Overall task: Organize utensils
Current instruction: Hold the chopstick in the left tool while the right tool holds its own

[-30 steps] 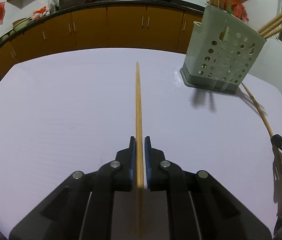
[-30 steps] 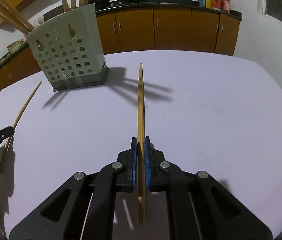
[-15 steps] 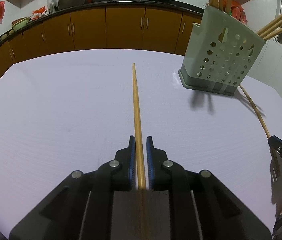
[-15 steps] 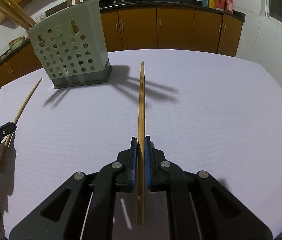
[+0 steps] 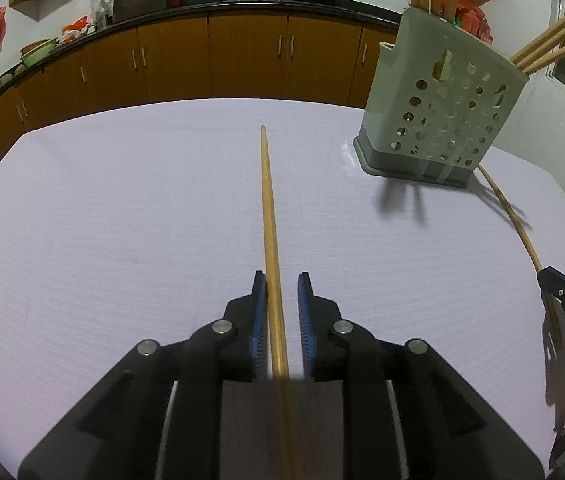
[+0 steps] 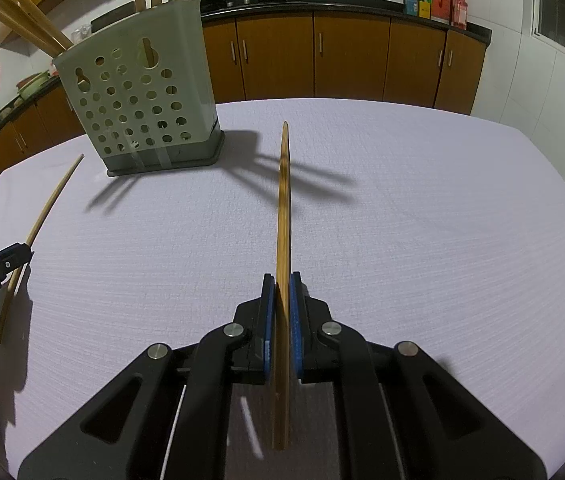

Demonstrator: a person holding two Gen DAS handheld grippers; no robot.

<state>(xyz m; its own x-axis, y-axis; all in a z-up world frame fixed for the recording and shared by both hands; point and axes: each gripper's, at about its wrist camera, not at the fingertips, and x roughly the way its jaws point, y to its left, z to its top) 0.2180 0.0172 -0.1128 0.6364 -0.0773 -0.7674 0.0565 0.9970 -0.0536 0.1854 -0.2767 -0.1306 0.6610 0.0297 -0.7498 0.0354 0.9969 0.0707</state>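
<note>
A grey perforated utensil holder [image 5: 438, 116] with several wooden sticks in it stands on the white table; it also shows in the right wrist view [image 6: 142, 108]. My left gripper [image 5: 282, 284] is open, with a wooden chopstick [image 5: 268, 200] lying between its pads, close to the left pad [image 5: 259, 312]. My right gripper [image 6: 281, 284] is shut on a flat wooden utensil [image 6: 284, 200], held above the table and pointing away. The left gripper and its chopstick [image 6: 42, 220] show at the left edge of the right wrist view. The right gripper's tip [image 5: 562, 296] shows at the right edge of the left wrist view.
The white table [image 6: 442, 220] stretches around the holder. Brown kitchen cabinets [image 5: 242, 64] with woks on the counter run along the back wall. The holder's shadow falls on the table beside it.
My left gripper has opened: its pads, tight on the chopstick before, now stand apart from it. The right gripper still holds its utensil and has hardly moved.
</note>
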